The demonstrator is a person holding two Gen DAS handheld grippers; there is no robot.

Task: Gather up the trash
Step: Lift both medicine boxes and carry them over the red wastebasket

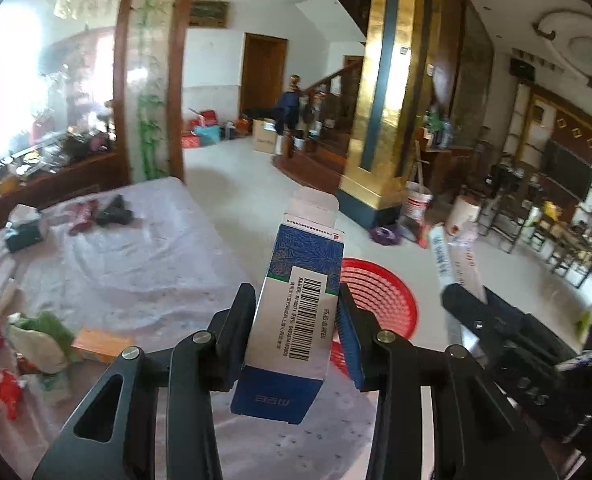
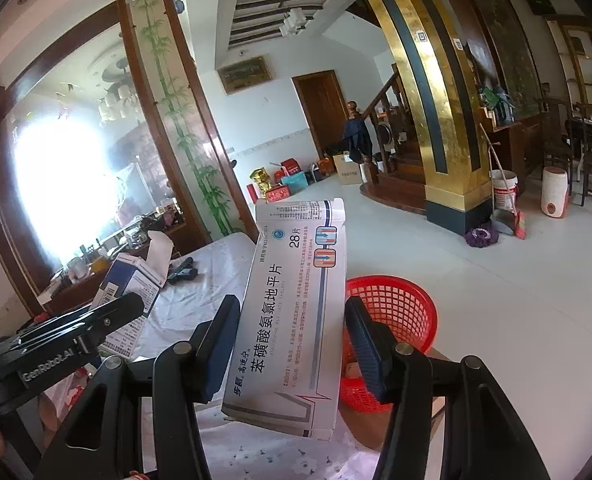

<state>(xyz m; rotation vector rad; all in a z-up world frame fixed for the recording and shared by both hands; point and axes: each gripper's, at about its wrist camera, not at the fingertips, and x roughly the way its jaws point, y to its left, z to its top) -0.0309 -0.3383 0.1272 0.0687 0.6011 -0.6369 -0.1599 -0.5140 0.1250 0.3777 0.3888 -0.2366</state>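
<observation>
Beyond the table's (image 1: 136, 248) edge, red basket (image 1: 379, 292); each gripper apparently clamps a box.

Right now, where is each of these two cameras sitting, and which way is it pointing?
Left wrist: sits on the left gripper, looking along its fingers at the blue box it holds; the right gripper shows beside it.
Right wrist: sits on the right gripper, looking at its white box; the left gripper shows.
Shared: red basket, covered table.
</observation>
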